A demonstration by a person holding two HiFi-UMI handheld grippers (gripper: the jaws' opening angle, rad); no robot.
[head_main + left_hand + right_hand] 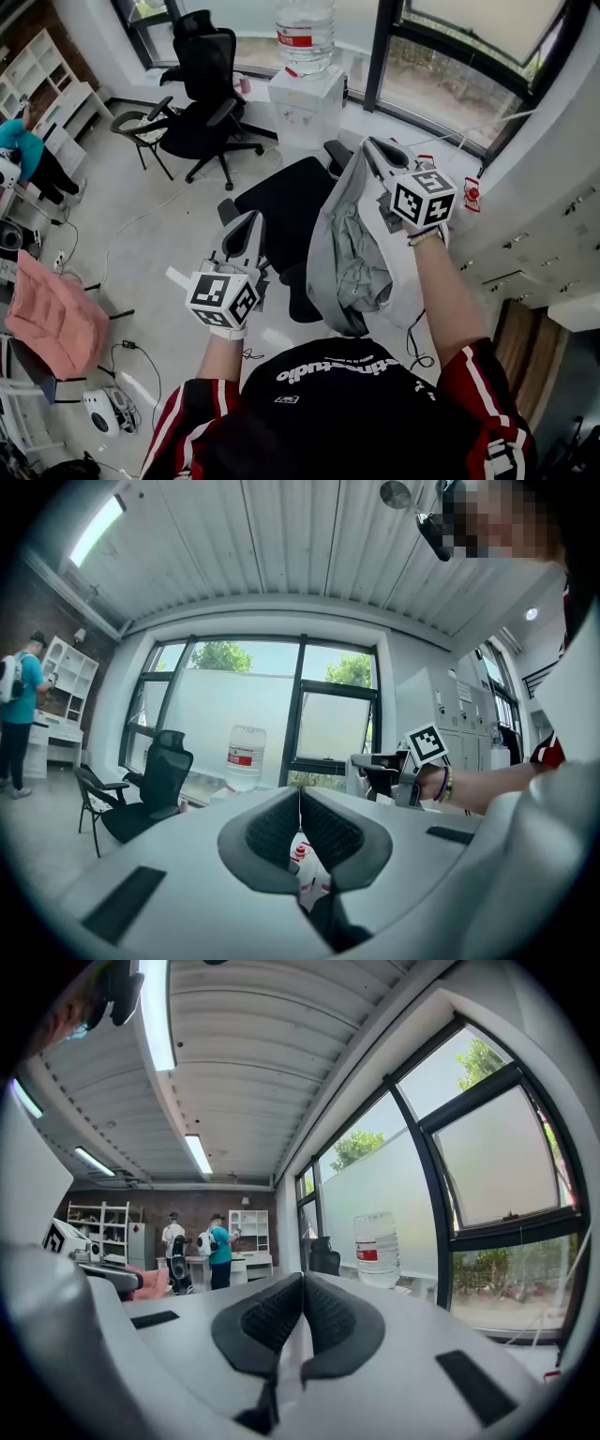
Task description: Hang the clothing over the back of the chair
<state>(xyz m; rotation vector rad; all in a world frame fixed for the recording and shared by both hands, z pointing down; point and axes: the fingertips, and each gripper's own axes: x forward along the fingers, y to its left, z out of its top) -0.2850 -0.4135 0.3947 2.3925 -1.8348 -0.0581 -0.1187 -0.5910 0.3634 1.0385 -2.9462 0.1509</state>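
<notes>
The grey garment (349, 258) is held pinched in the closed right tongs (372, 148) and hangs just above the black office chair (281, 202). The left tongs (246, 223) are shut on nothing. Draping over the chair back is judged still undone.

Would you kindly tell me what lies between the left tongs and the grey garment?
The head view shows the black chair between the left tongs and the grey garment held by the right tongs.
</notes>
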